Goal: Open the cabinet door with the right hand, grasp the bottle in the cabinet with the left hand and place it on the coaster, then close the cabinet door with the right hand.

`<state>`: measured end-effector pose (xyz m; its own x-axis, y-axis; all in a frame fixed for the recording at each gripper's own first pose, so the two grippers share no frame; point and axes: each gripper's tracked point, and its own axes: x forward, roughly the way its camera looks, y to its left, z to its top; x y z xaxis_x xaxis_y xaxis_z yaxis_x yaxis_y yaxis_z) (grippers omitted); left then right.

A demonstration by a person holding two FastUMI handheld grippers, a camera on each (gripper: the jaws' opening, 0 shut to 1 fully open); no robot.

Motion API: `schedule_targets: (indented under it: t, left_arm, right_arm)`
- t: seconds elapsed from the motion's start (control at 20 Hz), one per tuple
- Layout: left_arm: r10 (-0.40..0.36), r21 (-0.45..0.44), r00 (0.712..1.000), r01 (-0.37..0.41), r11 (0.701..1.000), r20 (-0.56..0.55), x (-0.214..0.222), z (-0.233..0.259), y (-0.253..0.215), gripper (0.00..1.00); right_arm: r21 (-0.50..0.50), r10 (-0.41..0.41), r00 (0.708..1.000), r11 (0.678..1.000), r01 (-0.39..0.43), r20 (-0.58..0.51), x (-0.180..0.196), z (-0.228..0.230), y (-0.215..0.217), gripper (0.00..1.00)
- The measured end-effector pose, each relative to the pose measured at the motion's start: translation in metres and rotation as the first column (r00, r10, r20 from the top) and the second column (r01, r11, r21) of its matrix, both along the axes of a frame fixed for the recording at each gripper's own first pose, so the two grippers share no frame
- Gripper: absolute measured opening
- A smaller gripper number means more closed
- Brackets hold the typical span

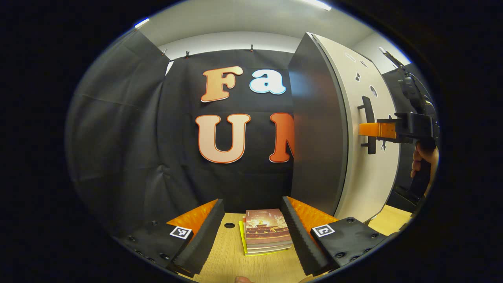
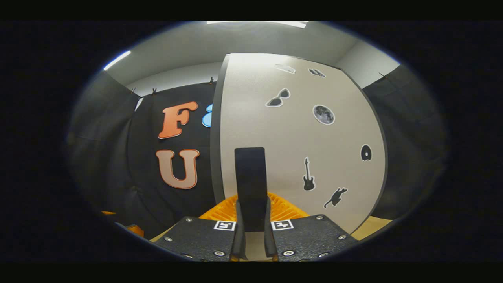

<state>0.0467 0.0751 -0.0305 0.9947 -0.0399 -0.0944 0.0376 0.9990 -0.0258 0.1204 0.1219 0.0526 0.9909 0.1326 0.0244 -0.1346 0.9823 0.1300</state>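
Item, door-opening step: our right gripper [image 2: 251, 236] clamps the cabinet door [image 2: 298, 149] handle [image 2: 250, 184] dead ahead, so we judge a steady arcing pull best; left gripper [image 1: 251, 236] waits wide, bottle unseen.

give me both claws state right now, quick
Left claw: open, holding nothing, above a stack of books.
Right claw: closed on the cabinet door handle.

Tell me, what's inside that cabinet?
Nothing inside shows: the cabinet door looks closed, covering it. The right gripper is clamped on its handle.
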Motion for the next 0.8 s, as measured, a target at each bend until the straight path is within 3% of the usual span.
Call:
schedule_targets:
  t: [0.1,0.35,0.45,0.8]
  left_arm:
    - [-0.011,-0.003,1.000,0.011,1.000,0.002,0.006,0.000,-0.002,0.95]
    - [-0.052,-0.027,0.999,0.052,0.998,0.010,-0.013,0.008,-0.037,0.95]
    - [-0.067,-0.024,0.997,0.068,0.997,0.021,-0.026,0.012,-0.057,0.95]
    - [-0.047,-0.033,0.997,0.049,0.998,0.055,-0.049,0.032,-0.131,0.95]
  right_arm:
    - [-0.007,-0.011,1.000,1.000,0.011,0.004,-0.014,0.000,-0.003,0.17]
    - [-0.022,-0.014,1.000,1.000,0.014,0.011,-0.057,0.009,-0.029,0.19]
    - [-0.023,0.002,1.000,1.000,-0.002,0.005,-0.076,0.010,-0.040,0.14]
    - [-0.045,0.091,0.996,0.995,-0.091,0.009,-0.132,0.016,-0.093,0.14]
